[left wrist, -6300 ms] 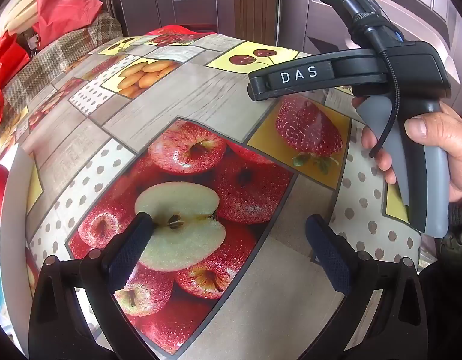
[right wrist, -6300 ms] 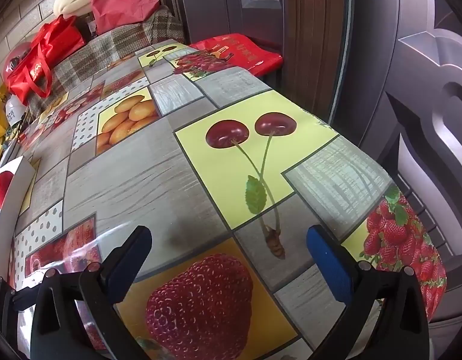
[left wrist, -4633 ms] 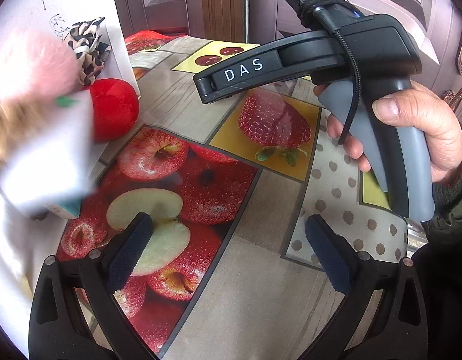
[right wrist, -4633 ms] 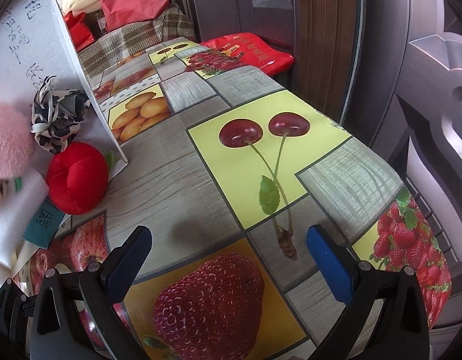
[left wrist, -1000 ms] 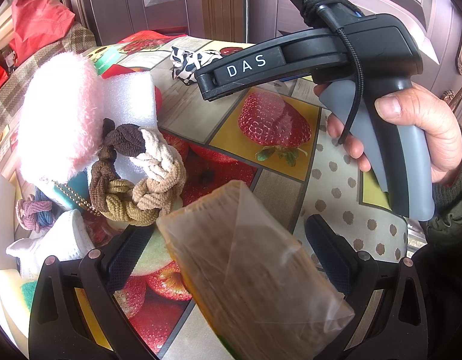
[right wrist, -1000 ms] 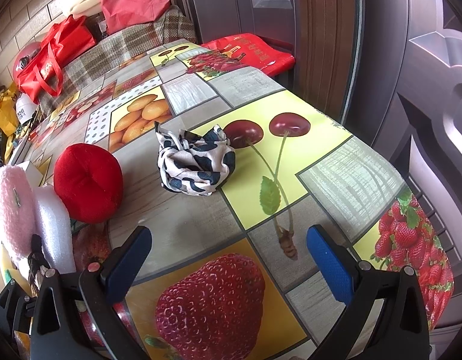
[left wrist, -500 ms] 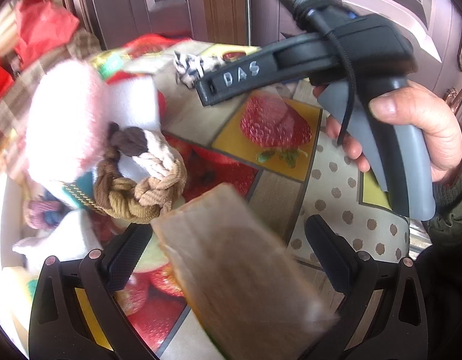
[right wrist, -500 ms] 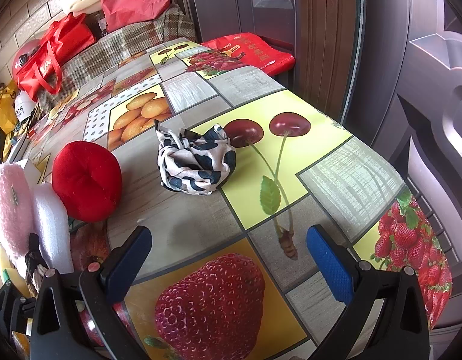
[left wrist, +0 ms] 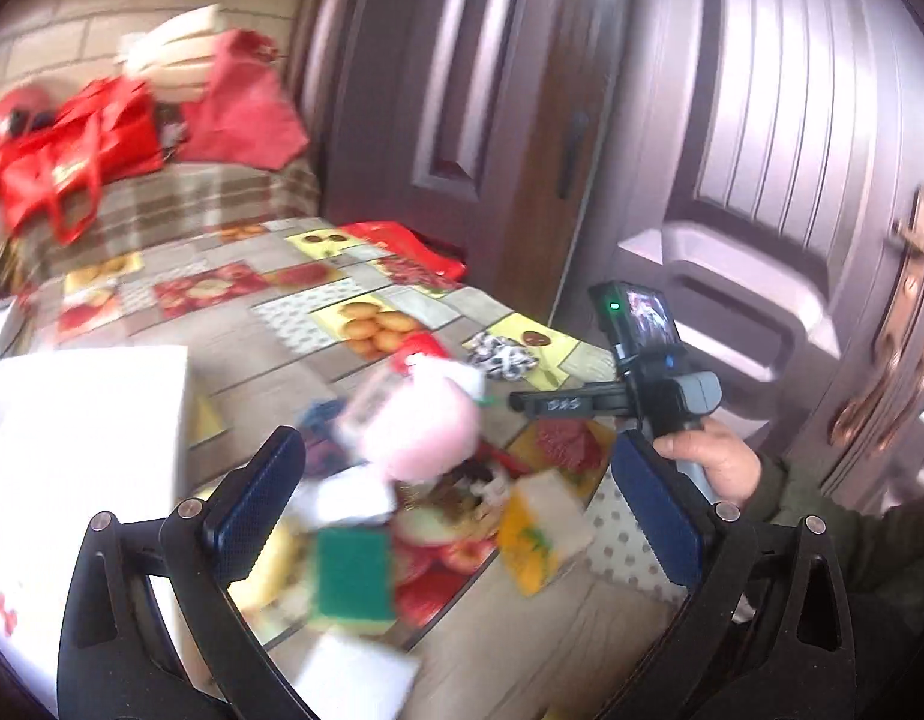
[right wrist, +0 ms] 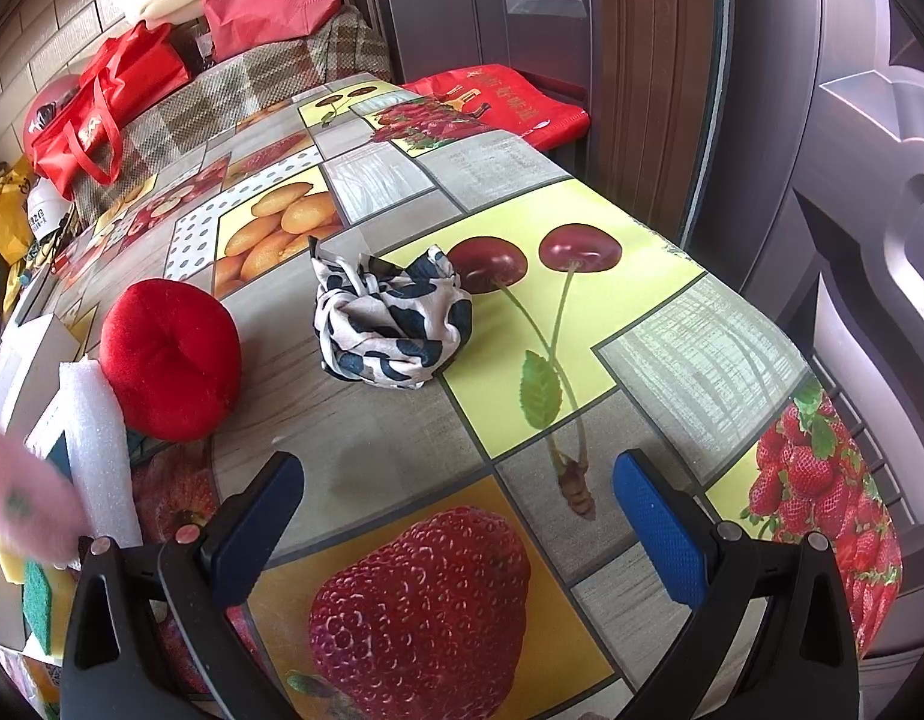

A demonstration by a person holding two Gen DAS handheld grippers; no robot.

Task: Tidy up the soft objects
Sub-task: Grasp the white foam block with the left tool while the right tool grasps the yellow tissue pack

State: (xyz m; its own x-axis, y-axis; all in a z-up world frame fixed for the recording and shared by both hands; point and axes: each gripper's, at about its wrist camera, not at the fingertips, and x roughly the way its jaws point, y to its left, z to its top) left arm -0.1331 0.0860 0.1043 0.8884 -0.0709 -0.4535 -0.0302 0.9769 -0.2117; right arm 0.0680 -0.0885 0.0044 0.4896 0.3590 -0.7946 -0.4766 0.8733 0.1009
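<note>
Tablecloth [right wrist: 402, 438] under both tools [left wrist: 456, 504] [right wrist: 456, 516], spread empty.

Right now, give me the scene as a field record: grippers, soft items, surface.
left hand-held gripper: open, empty, above the pile; view motion-blurred
right hand-held gripper: open, empty, low over the tablecloth
red plush cushion: on the table, left of the scarf
black-and-white scarf: bunched, beside the printed cherries
pink fluffy item: in the blurred pile
green sponge: near edge of the pile
white foam sheet: against the cushion
surface: fruit-print tablecloth
</note>
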